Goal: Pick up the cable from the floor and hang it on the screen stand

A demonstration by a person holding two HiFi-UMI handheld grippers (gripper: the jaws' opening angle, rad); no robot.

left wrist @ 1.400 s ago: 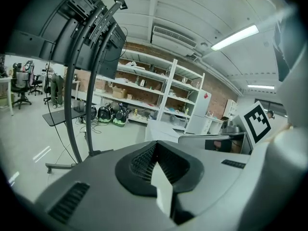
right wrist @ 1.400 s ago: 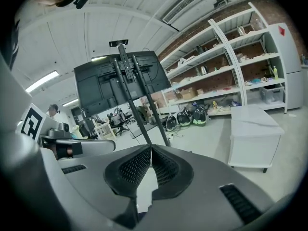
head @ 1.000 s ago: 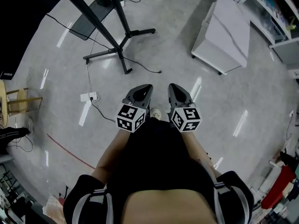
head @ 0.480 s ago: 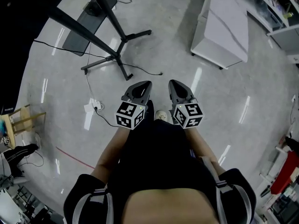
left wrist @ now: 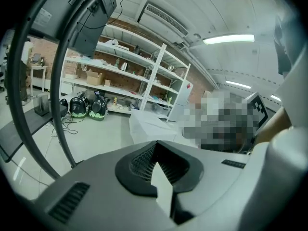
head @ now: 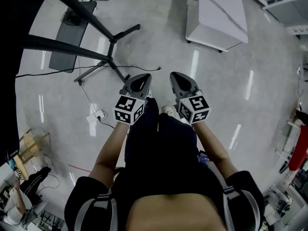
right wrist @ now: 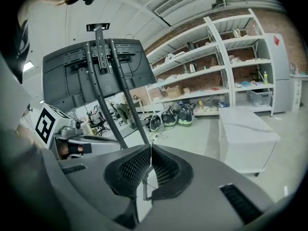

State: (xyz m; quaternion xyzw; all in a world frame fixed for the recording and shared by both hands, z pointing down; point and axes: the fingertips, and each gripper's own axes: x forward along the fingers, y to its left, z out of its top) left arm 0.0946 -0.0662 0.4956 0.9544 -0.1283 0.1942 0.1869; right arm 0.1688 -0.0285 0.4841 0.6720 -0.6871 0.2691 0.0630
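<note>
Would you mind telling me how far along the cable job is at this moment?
Done: nothing visible yet. The cable lies on the floor near the foot of the screen stand, with no part of it hung up. In hand: nothing; the left tool and the right tool are both shut and empty. Left: reach down, grip the cable, lift it and hang it on the screen stand.

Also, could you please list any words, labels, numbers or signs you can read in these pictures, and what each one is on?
No text is readable.
Sticker on the screen's back: too small to read.
Red mark on the white cabinet: blurred.
Marker cubes: square patterns only, no letters.
</note>
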